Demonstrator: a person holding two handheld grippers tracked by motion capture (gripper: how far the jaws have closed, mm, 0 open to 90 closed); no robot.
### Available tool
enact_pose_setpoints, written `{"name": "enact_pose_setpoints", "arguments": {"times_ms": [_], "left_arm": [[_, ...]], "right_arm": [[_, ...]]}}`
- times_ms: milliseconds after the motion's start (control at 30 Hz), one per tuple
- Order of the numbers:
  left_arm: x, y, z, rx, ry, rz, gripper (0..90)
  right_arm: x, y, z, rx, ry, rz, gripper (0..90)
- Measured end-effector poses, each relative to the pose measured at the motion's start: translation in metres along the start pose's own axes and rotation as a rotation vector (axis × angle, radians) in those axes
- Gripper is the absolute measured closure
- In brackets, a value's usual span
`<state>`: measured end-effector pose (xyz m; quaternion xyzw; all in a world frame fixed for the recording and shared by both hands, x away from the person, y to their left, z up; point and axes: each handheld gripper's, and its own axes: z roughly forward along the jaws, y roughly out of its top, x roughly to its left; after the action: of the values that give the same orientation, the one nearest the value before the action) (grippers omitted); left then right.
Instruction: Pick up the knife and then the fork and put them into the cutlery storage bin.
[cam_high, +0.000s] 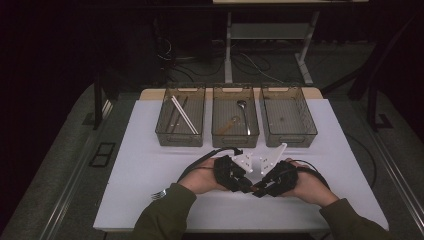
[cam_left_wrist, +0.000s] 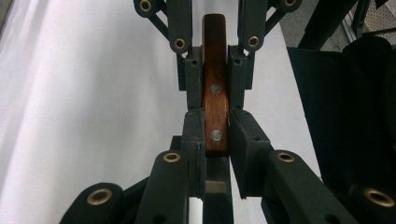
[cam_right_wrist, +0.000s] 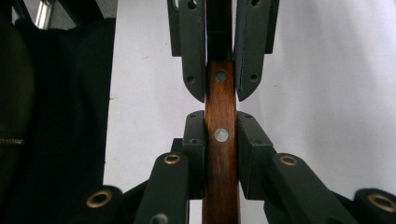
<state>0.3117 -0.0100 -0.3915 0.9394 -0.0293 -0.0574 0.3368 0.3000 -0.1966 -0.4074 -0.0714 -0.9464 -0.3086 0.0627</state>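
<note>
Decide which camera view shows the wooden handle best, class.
The left gripper view: the wooden handle shows its rounded end and both rivets. The right gripper view shows its middle stretch; the high view shows a dark speck between the claws.

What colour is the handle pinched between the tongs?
Reddish-brown wood with silver rivets: the wooden handle, clearest in the left gripper view.

White table (cam_high: 150, 165): three bins (cam_high: 180, 116), perhaps fork (cam_high: 158, 194).

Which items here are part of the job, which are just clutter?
In the job:
wooden handle, clamped by both
left tool
right tool

Lying about:
fork
chopsticks
spoon
three bins
</note>
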Motion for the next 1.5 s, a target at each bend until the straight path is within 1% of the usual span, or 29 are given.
{"name": "enact_pose_setpoints", "arguments": {"times_ms": [33,67,167,233,300,333,400,433,467,500,533,567,633,667,800,833,867,933,967,1033,1100,1167,1200,1233,1300,1367,1400,1433,1500], "left_arm": [[0.000,0.000,-0.001,-0.010,0.007,-0.004,74.0],[0.001,0.000,-0.003,-0.019,0.018,-0.012,69.7],[0.002,-0.003,-0.011,-0.068,0.041,-0.038,58.6],[0.003,-0.008,-0.019,-0.103,0.057,-0.062,55.3],[0.002,-0.015,-0.026,-0.142,0.079,-0.089,51.2],[0.002,-0.019,-0.029,-0.157,0.092,-0.110,48.5],[0.002,-0.028,-0.036,-0.175,0.130,-0.135,45.5],[0.002,-0.033,-0.039,-0.195,0.141,-0.157,42.7],[0.001,-0.039,-0.042,-0.217,0.139,-0.174,40.0],[0.000,-0.044,-0.044,-0.229,0.152,-0.186,38.5],[-0.002,-0.050,-0.045,-0.236,0.173,-0.203,35.6],[-0.003,-0.055,-0.047,-0.236,0.182,-0.221,33.3],[-0.008,-0.066,-0.048,-0.248,0.219,-0.247,30.8],[-0.009,-0.071,-0.049,-0.257,0.225,-0.270,29.3],[-0.019,-0.090,-0.052,-0.295,0.313,-0.337,22.0],[-0.022,-0.095,-0.053,-0.304,0.335,-0.352,18.1],[-0.025,-0.099,-0.053,-0.303,0.362,-0.357,16.1],[-0.029,-0.106,-0.055,-0.309,0.384,-0.367,13.1],[-0.032,-0.110,-0.056,-0.318,0.393,-0.387,11.7],[-0.035,-0.118,-0.057,-0.326,0.410,-0.411,7.1],[-0.038,-0.126,-0.057,-0.315,0.421,-0.425,3.3],[-0.042,-0.133,-0.058,-0.321,0.435,-0.430,0.5],[-0.044,-0.136,-0.059,-0.328,0.430,-0.439,0.0],[-0.045,-0.140,-0.060,-0.335,0.431,-0.445,0.0],[-0.048,-0.147,-0.061,-0.338,0.455,-0.449,0.0],[-0.049,-0.152,-0.062,-0.344,0.466,-0.465,0.0],[-0.049,-0.153,-0.063,-0.349,0.468,-0.472,0.0],[-0.049,-0.153,-0.063,-0.351,0.468,-0.474,0.0],[-0.048,-0.152,-0.062,-0.346,0.471,-0.473,0.0]], "right_arm": [[0.000,0.000,-0.001,-0.004,0.001,0.006,75.8],[-0.001,-0.001,-0.001,-0.004,0.001,0.007,75.8],[-0.002,-0.003,-0.002,-0.005,0.000,0.019,75.7],[-0.003,-0.005,-0.004,-0.010,-0.005,0.026,75.7],[-0.004,-0.006,-0.007,-0.015,-0.015,0.039,75.7],[-0.005,-0.007,-0.008,-0.018,-0.013,0.049,75.7],[-0.006,-0.009,-0.011,-0.028,-0.028,0.054,75.7],[-0.007,-0.010,-0.012,-0.030,-0.029,0.059,75.7],[-0.007,-0.011,-0.014,-0.034,-0.038,0.063,75.7],[-0.008,-0.012,-0.015,-0.039,-0.043,0.069,75.7],[-0.009,-0.014,-0.017,-0.039,-0.046,0.079,75.7],[-0.010,-0.015,-0.018,-0.040,-0.053,0.087,75.6],[-0.012,-0.018,-0.021,-0.041,-0.060,0.102,75.6],[-0.013,-0.020,-0.022,-0.040,-0.069,0.107,75.6],[-0.018,-0.027,-0.028,-0.039,-0.105,0.131,75.6],[-0.018,-0.029,-0.030,-0.039,-0.112,0.140,75.6],[-0.019,-0.030,-0.031,-0.038,-0.118,0.150,75.6],[-0.021,-0.033,-0.034,-0.042,-0.132,0.159,75.6],[-0.022,-0.034,-0.035,-0.045,-0.140,0.165,75.6],[-0.023,-0.035,-0.038,-0.050,-0.154,0.177,75.6],[-0.024,-0.036,-0.040,-0.050,-0.167,0.189,75.6],[-0.025,-0.037,-0.041,-0.052,-0.180,0.200,75.6],[-0.026,-0.038,-0.042,-0.053,-0.188,0.211,75.6],[-0.027,-0.038,-0.043,-0.054,-0.195,0.210,75.6],[-0.027,-0.039,-0.045,-0.055,-0.207,0.221,75.6],[-0.028,-0.040,-0.046,-0.059,-0.213,0.241,75.6],[-0.030,-0.040,-0.047,-0.063,-0.220,0.246,75.6],[-0.030,-0.040,-0.048,-0.069,-0.224,0.263,75.6],[-0.031,-0.040,-0.050,-0.084,-0.233,0.283,75.6]]}}
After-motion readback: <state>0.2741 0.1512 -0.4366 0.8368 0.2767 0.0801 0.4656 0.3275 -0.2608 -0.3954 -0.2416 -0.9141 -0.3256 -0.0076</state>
